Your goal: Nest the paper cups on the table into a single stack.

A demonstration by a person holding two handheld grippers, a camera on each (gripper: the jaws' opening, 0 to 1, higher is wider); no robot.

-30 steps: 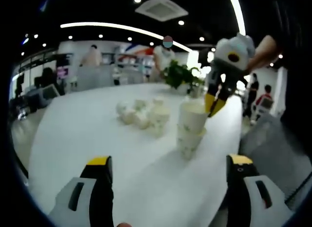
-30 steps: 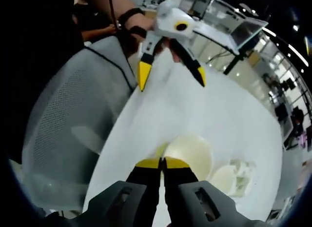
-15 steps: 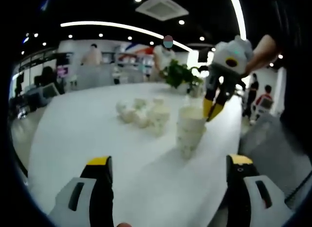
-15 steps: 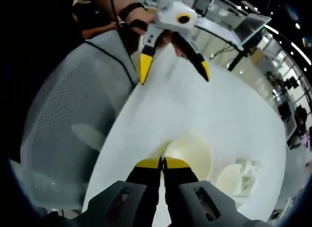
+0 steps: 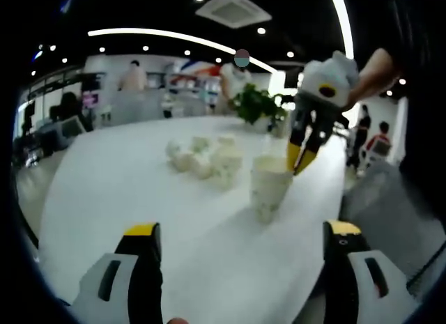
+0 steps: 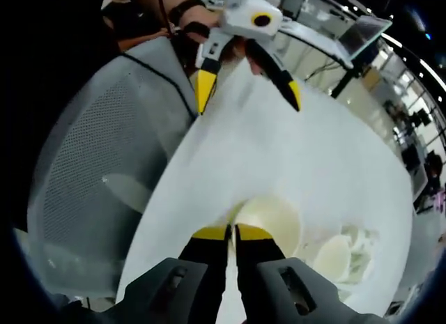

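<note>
Left gripper view: left gripper (image 5: 240,258), jaws spread wide and holding nothing, low over the near part of the white table (image 5: 118,191). One short stack of paper cups (image 5: 268,184) stands upright near the table's right edge, the right gripper (image 5: 300,157) pinching its top rim. A cluster of loose cups (image 5: 205,160) lies just behind — unstacked, so much of the nesting looks undone (count unclear). Open table to the left and front. Right gripper view: right gripper (image 6: 226,233), jaws narrowed onto the rim of the top cup (image 6: 268,223); a mesh chair (image 6: 90,191) sits just beyond the table edge — little room on that side.
</note>
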